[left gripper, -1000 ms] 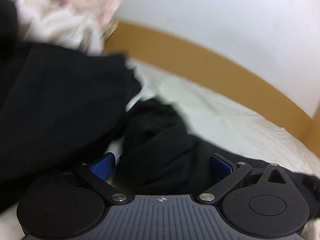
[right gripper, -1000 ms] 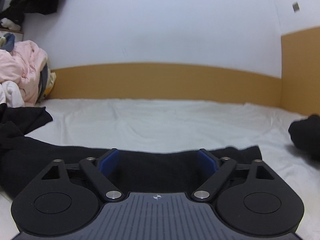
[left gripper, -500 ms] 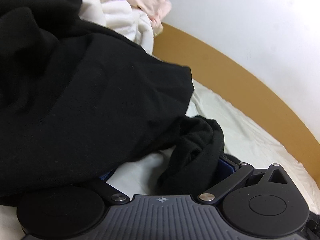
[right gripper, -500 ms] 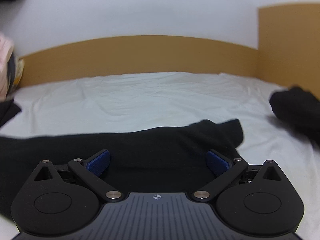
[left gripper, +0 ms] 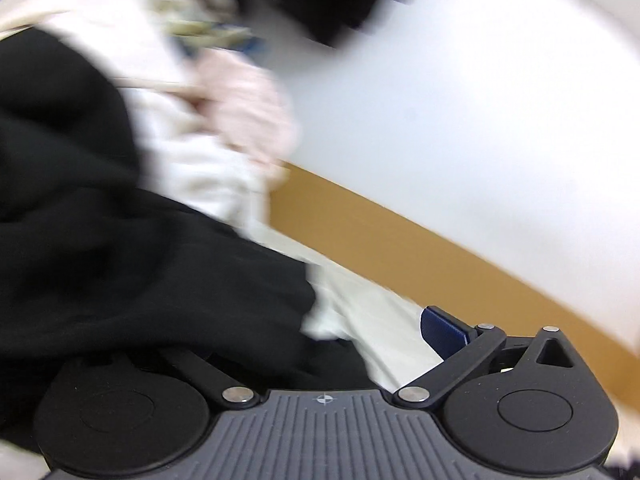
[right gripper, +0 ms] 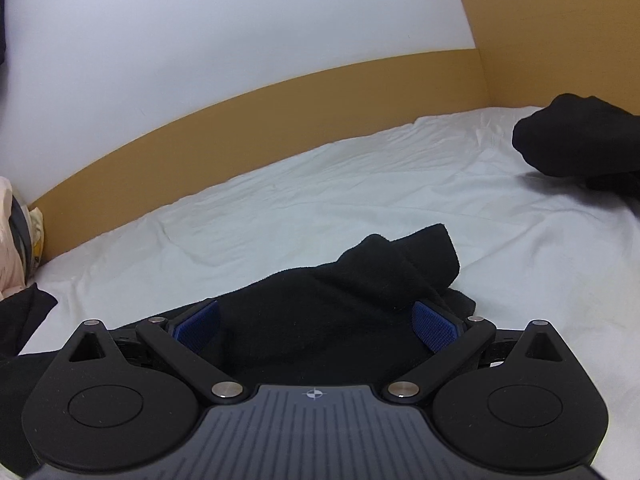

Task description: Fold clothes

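Lying crumpled on the white bed sheet point(right gripper: 304, 200), black garment point(right gripper: 340, 300) bunching between the blue pads of the right tool point(right gripper: 316, 324), spread wide, not pinching. Draping over the left tool point(left gripper: 312, 344) (blurred; left pad hidden), grip impossible to tell. Sitting near the bed's far right corner: another black bundle point(right gripper: 580, 140).

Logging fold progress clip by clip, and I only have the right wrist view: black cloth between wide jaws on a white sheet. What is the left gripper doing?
Observer: The left gripper also has its jaws spread wide. A black garment drapes over its left finger and hides that pad.
Operator: Is its other pad gripping anything?
Observer: No, the right pad is bare, with only the white sheet beside it.
Operator: Any more clothes over there?
Observer: Yes, white and pink clothes are heaped behind the black garment, but it's too blurred to count them.
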